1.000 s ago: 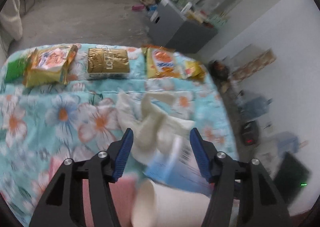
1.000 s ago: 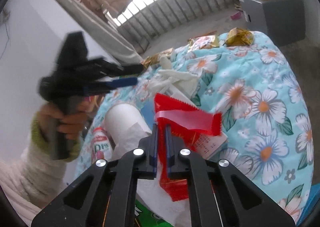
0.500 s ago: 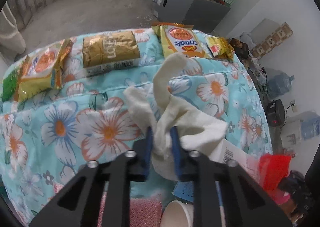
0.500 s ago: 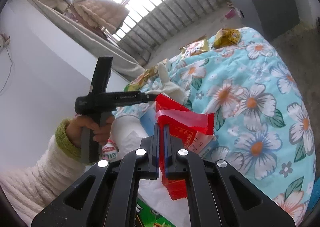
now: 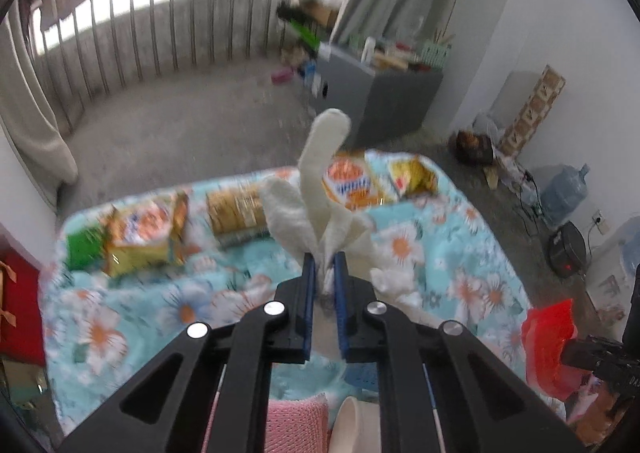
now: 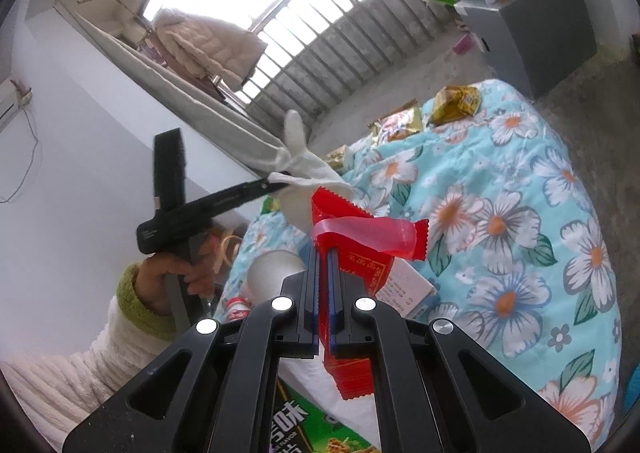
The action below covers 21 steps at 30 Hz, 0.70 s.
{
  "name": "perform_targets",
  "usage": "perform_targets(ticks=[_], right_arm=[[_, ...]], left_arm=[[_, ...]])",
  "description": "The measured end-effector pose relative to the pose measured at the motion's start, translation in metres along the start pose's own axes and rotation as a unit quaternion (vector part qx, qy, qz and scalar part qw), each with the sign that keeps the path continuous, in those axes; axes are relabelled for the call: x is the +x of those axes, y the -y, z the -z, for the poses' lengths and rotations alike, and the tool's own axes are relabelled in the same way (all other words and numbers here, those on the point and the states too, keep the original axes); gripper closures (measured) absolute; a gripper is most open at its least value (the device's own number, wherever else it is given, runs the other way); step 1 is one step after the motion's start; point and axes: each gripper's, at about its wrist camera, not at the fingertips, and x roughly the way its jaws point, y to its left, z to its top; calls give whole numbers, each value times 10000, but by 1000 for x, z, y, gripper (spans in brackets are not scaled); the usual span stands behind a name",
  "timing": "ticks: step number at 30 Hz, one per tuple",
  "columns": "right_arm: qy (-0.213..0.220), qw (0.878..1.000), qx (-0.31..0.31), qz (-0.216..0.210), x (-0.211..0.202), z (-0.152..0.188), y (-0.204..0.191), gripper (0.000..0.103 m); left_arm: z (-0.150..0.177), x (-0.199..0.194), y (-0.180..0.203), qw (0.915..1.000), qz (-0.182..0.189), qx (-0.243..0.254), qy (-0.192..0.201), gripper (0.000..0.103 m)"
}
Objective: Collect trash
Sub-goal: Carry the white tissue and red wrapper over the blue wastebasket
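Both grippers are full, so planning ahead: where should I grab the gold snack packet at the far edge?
Take the gold snack packet by its near long edge, coming from above and this side. It lies flat on the floral cover, so the jaws need an edge.

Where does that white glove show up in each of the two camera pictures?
Left wrist view: the white glove stands centre frame, pinched in the near jaws, one finger pointing up.
Right wrist view: the glove is left of centre, hanging from the far gripper's tip.
Shared landmark: the red wrapper.
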Motion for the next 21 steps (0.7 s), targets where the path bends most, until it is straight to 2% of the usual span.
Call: perform_targets(ticks=[6, 10, 14, 19, 21], right_arm=[[234, 9997, -55, -5, -19, -2, -9, 101], [438, 9990, -87, -25, -39, -2, -14, 101], [668, 9977, -87, 21, -63, 3, -17, 101], [859, 9962, 32, 114, -85, 13, -14, 101], [1041, 9941, 159, 240, -108, 25, -7, 101]], left_arm=[[-13, -46, 5, 9968, -152, 54, 786, 94], [-18, -78, 14, 9933, -58, 100, 1146, 94], [-18, -104, 35, 9915, 164, 190, 1278, 94], [-7, -126, 71, 9901, 611, 305, 1230, 94], [-2, -131, 92, 9889, 841, 427, 1145, 94]])
